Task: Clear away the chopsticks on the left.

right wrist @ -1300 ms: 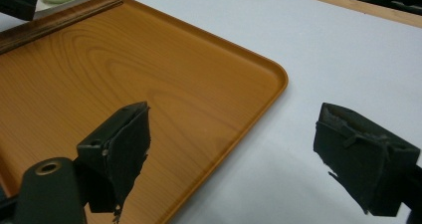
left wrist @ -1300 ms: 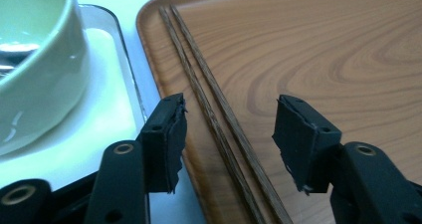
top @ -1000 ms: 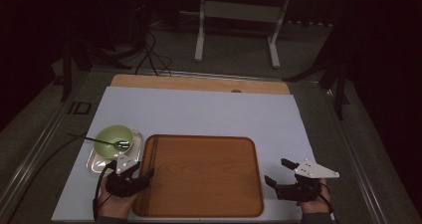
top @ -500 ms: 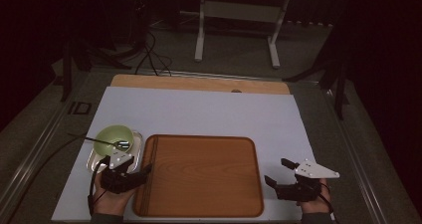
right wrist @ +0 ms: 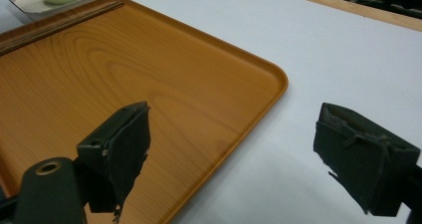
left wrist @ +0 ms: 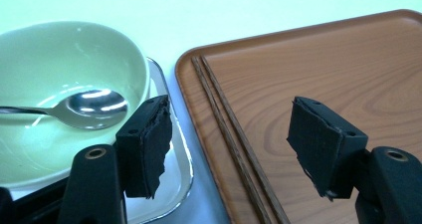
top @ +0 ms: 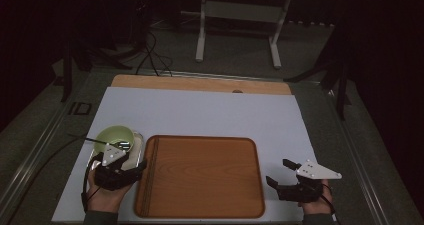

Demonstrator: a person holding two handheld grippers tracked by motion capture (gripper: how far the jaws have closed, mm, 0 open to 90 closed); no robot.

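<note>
Left gripper view: left claw (left wrist: 229, 149) released, jaws just widened, nothing between. Chopsticks (left wrist: 234, 139) lie along wooden tray's (left wrist: 348, 64) left rim, just below. Light, stiff, thin, slippery; pinch both mid-length. Right claw (right wrist: 229, 159) released.

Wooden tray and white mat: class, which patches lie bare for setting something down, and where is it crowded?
The brown wooden tray is bare right of the dark chopsticks along its left edge. The white mat is free beyond the tray. It is crowded at the left: the pale green bowl, steel spoon and small metal tray.
</note>
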